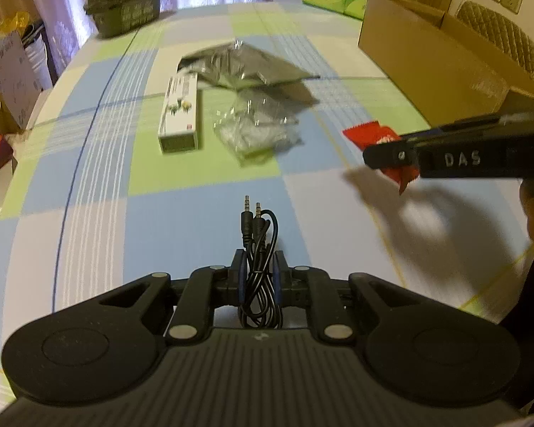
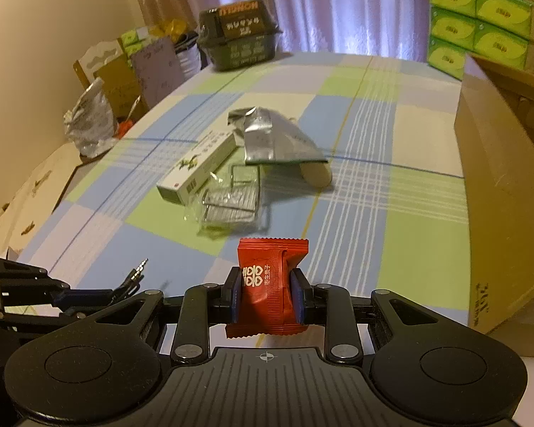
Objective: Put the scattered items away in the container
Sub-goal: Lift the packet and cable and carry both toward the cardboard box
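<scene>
I have a coiled black cable [image 1: 259, 267] pinched in my left claw [image 1: 260, 277] and a red sweet packet [image 2: 270, 284] clamped in my right claw [image 2: 267, 299], both lifted off the checked tablecloth [image 1: 160, 213]. To do this well I should carry each one over the rim of the cardboard box [image 2: 498, 178] before letting go. The box stands just to my right; the white carton [image 1: 179, 114], the clear bag [image 1: 256, 128] and the silver pouch [image 1: 245, 64] lie ahead.
</scene>
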`<state>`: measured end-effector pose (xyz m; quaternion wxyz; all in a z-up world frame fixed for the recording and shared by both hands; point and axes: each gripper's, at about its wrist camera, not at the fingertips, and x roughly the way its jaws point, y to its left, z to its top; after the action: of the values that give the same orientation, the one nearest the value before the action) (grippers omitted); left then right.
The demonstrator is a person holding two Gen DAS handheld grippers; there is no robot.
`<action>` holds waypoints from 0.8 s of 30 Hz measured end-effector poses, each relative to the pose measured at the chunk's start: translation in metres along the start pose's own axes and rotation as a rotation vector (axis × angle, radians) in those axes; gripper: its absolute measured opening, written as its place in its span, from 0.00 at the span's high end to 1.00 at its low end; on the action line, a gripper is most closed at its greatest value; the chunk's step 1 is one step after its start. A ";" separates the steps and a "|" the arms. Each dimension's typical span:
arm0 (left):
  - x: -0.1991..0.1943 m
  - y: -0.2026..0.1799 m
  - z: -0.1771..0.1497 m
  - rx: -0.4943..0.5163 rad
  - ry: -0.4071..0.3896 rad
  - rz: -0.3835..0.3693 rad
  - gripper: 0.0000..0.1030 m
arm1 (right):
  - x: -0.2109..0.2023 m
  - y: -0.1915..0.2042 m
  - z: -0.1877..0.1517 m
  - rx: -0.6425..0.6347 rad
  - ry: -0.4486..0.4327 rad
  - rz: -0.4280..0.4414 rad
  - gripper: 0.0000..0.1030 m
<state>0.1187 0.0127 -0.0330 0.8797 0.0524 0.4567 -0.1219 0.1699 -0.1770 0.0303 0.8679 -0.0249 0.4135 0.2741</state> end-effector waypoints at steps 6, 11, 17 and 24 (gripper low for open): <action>-0.013 -0.012 0.022 0.032 -0.040 -0.015 0.89 | -0.023 -0.004 0.005 0.017 -0.051 -0.020 0.70; -0.021 -0.033 0.045 0.072 -0.082 -0.057 0.89 | -0.055 -0.013 0.018 0.029 -0.122 -0.064 0.70; -0.026 -0.067 0.082 0.111 -0.136 -0.131 0.89 | -0.101 -0.045 0.044 0.060 -0.222 -0.129 0.70; -0.029 -0.122 0.129 0.173 -0.195 -0.223 0.89 | -0.145 -0.102 0.058 0.092 -0.288 -0.246 0.70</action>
<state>0.1723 -0.1258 0.0674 0.8929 0.0651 0.3601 -0.2621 0.1875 -0.3140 0.1559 0.9452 0.0040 0.2912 0.1475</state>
